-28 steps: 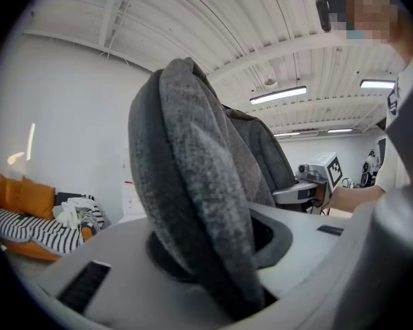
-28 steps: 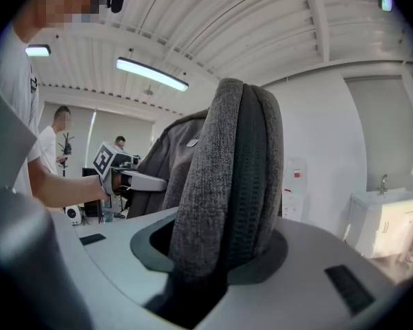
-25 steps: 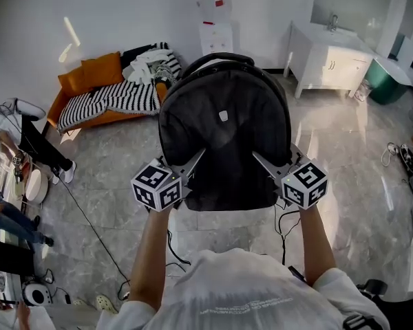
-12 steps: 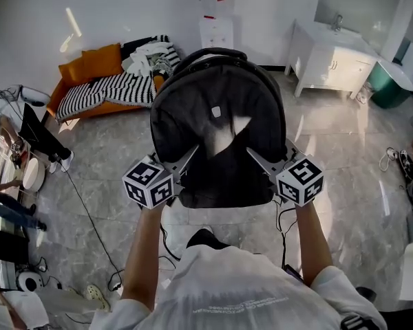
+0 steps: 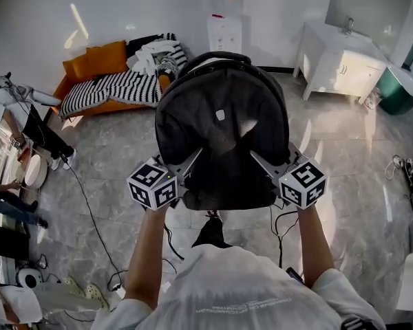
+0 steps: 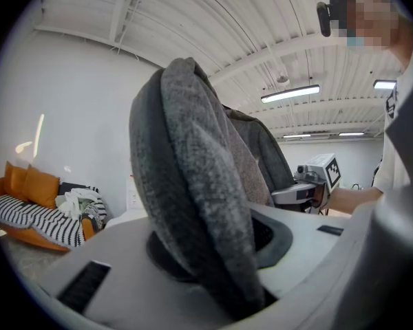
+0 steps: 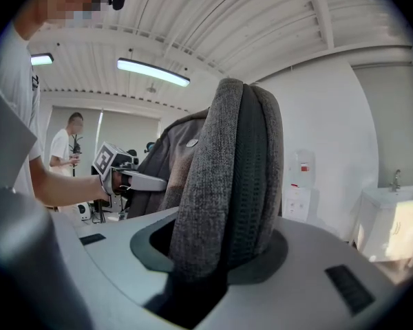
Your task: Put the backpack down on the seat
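Backpack (image 5: pixel 220 136), dark grey, hung clear of the marble floor (image 5: pixel 344 184), held out in front of the person, roughly upright with its carry handle at the top. Left gripper (image 5: pixel 196 157) had its jaws part-closed on the bag's padded left side edge, pads pressing into the thick grey fabric. Right gripper (image 5: pixel 259 158) clamped the right side edge the same way, a mesh-backed fold filling its jaws. Both gripped low on the bag, near its bottom corners. Orange sofa (image 5: pixel 100 64) with a striped blanket (image 5: pixel 110 91) stood well apart, at the floor's far left edge by the wall.
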Demonstrator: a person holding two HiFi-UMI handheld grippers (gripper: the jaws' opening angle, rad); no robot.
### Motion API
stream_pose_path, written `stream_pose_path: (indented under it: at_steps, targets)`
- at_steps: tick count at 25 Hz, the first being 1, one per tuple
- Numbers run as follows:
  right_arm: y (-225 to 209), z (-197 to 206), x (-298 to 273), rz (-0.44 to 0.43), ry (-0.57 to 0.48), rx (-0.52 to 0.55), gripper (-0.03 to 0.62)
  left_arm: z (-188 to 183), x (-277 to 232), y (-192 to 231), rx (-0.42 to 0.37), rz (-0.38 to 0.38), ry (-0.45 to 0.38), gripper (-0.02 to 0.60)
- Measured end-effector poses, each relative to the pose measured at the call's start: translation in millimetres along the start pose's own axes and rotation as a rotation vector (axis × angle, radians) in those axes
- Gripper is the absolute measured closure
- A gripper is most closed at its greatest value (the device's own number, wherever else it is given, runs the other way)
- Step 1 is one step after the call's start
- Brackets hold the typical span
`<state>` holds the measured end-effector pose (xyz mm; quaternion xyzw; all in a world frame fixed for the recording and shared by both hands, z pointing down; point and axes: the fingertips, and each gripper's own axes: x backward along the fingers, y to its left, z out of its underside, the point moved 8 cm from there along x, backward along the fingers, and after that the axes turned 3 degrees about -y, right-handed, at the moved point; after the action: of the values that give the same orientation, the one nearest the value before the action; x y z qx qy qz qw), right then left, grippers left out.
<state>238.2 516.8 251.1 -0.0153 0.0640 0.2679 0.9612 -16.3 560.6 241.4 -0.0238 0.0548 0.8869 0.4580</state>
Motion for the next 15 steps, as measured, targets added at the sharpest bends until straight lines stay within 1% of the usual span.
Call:
stream_pose_path:
  at_steps: [3, 8, 15]
  targets:
    - [-26, -7, -25, -0.005, 0.008, -0.010, 0.447, -8, -23, 26, 0.012, 0.001, 0.010, 0.456]
    - [-55, 9, -51, 0.004, 0.010, -0.011, 0.447, 6, -53, 54, 0.016, 0.000, 0.012, 0.456]
    - [-103, 10, -97, 0.014, 0.020, -0.012, 0.447, 7, -100, 105, 0.029, 0.009, 0.015, 0.456]
